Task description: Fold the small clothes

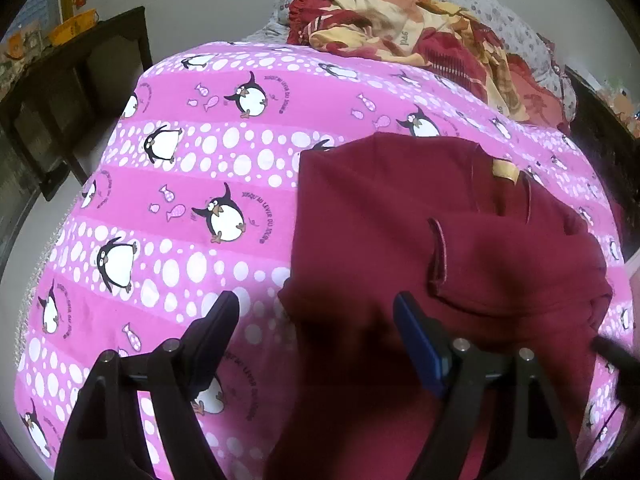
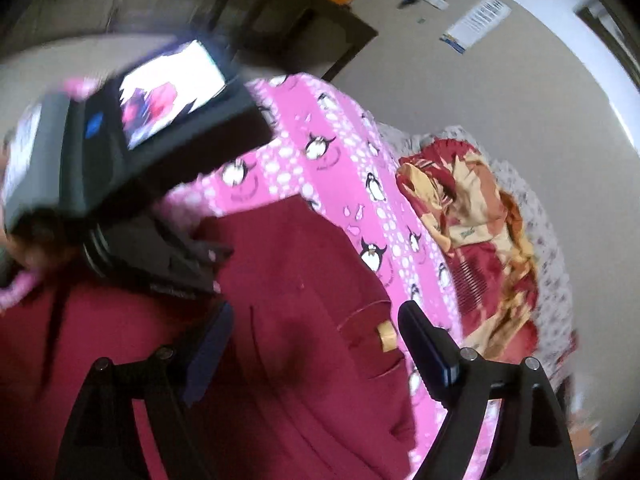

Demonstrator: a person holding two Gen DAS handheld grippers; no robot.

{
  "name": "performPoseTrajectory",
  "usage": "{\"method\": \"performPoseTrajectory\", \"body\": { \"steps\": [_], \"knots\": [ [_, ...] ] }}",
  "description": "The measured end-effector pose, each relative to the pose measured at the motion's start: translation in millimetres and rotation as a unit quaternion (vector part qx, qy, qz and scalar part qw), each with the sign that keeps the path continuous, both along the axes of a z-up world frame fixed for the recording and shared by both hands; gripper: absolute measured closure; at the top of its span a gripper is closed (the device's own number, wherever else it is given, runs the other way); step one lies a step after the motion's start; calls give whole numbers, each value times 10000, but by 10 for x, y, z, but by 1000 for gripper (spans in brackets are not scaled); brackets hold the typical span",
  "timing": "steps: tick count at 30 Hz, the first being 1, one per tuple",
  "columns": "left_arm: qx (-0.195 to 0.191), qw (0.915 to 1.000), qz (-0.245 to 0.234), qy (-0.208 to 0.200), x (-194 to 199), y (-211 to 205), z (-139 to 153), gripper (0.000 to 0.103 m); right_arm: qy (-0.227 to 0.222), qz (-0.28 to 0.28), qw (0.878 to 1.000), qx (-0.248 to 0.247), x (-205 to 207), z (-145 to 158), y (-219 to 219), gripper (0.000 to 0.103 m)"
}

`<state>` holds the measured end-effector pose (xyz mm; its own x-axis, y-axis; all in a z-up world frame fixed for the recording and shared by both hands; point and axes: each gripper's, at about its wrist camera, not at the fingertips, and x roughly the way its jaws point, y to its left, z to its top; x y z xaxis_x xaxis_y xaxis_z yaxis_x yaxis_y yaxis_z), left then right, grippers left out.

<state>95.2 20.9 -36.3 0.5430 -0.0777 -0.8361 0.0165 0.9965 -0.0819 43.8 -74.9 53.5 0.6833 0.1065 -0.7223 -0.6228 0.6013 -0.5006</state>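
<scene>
Tongs, left [image 1: 316, 316] and right [image 2: 316, 320], gape empty over maroon shirt [image 1: 400, 220]; only right view shows left rig [image 2: 160, 128]

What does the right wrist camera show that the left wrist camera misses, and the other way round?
Only the right wrist view: the left gripper's camera unit with its lit screen, blurred at upper left, and papers on the wall.
Only the left wrist view: the left gripper, open over the shirt's near edge, and the shirt's full outline on the sheet.
Both: the maroon shirt with its yellow neck label, the pink penguin sheet, the red and cream blanket, the dark cabinet. The right gripper is open, nothing between its fingers.
</scene>
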Motion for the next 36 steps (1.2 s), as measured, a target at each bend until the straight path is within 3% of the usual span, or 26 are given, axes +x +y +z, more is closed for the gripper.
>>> {"method": "performPoseTrajectory", "body": {
  "steps": [4,9,14,19,20,22,24,25,26,28,33,35,36],
  "knots": [
    [-23,9999,-91,-56,-1,-59,32,25,395,-888,9942,461,115,77,-510,15],
    [-158,9993,-333,10,52,-267,1,25,925,-2100,9694,873,9,-99,-1463,15],
    [-143,9979,-569,275,241,-573,-141,24,1183,-3135,9316,1406,-322,-350,-2285,15],
    [0,9971,-617,437,460,-832,-305,24,1334,-4000,8782,2258,-538,-653,-2888,14],
    [38,9965,-661,510,504,-886,-353,24,1340,-4066,8725,2355,-555,-686,-2911,14],
    [18,9952,-731,650,561,-954,-423,33,1287,-4186,8610,2588,-587,-735,-2983,14],
    [-91,9938,-823,746,589,-996,-441,63,1292,-4216,8554,2719,-594,-758,-3001,14],
    [-145,9935,-845,746,590,-1013,-416,86,1305,-4210,8531,2790,-583,-768,-3000,14],
    [-189,9931,-882,755,594,-1032,-375,93,1299,-4197,8525,2833,-564,-775,-2993,14],
    [-74,9936,-906,668,590,-1058,-270,98,1259,-4114,8550,2896,-530,-787,-2940,14],
    [-336,9946,-964,192,567,-952,261,98,1115,-4031,8633,2825,-403,-857,-2824,15],
    [-367,9952,-902,-4,558,-855,467,98,1111,-4068,8629,2784,-341,-908,-2801,20],
    [-390,9954,-867,-83,553,-805,551,98,1108,-4090,8629,2755,-305,-941,-2790,28]
  ]
}}
